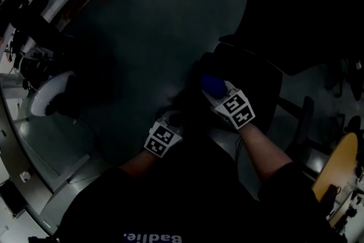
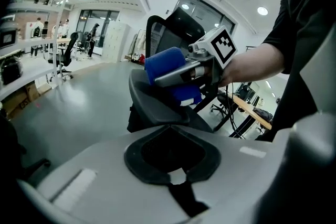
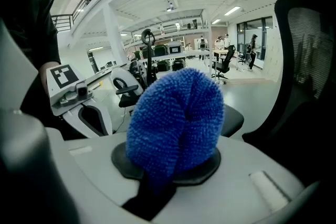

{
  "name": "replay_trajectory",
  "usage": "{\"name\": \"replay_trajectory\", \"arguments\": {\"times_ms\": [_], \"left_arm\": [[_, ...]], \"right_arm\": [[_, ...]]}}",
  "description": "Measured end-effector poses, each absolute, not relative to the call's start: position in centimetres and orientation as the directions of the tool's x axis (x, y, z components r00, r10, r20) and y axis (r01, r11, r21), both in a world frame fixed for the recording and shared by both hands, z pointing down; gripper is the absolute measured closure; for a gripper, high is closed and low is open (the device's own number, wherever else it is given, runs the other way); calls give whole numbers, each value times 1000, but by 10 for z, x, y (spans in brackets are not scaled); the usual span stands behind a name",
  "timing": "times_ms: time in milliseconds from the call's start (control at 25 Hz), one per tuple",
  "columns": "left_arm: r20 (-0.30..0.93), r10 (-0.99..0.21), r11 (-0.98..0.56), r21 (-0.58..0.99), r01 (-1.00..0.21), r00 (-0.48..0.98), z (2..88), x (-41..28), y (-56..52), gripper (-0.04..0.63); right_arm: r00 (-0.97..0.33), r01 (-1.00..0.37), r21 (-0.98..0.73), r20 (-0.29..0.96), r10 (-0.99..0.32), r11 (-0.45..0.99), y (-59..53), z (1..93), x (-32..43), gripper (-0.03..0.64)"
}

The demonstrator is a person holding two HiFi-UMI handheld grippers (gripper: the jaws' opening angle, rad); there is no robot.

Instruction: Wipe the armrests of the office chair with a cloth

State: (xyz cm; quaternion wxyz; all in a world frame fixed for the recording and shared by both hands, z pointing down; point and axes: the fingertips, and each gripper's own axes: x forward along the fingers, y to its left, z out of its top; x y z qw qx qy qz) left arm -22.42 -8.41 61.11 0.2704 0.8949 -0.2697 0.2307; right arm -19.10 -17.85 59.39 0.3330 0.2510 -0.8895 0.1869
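The black office chair (image 1: 284, 14) stands ahead and to the right. My right gripper (image 1: 219, 94) is shut on a folded blue fluffy cloth (image 1: 212, 86), which bulges out of the jaws (image 3: 176, 118). In the left gripper view the cloth (image 2: 165, 65) rests on the curved black armrest (image 2: 152, 105), and the right gripper (image 2: 181, 73) presses it down. The left gripper (image 2: 170, 152) sits just short of that armrest, jaws together and empty. It also shows in the right gripper view as the left gripper (image 3: 79, 99), low at the left.
A white desk edge with a round white object (image 1: 51, 94) runs along the left. At the right are a round wooden table (image 1: 341, 165) and dark chair legs. Behind the cloth rises the mesh chair back (image 3: 304, 60). Grey floor (image 1: 159, 25) lies ahead.
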Motion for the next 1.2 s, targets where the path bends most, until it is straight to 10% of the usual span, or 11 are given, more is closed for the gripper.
{"name": "replay_trajectory", "arguments": {"times_ms": [1200], "left_arm": [[479,-187,-875,316,-367,858,579,-260,-59,578]], "right_arm": [[-567,-766,-270,712,-415,583,-19,600,-241,534]]}}
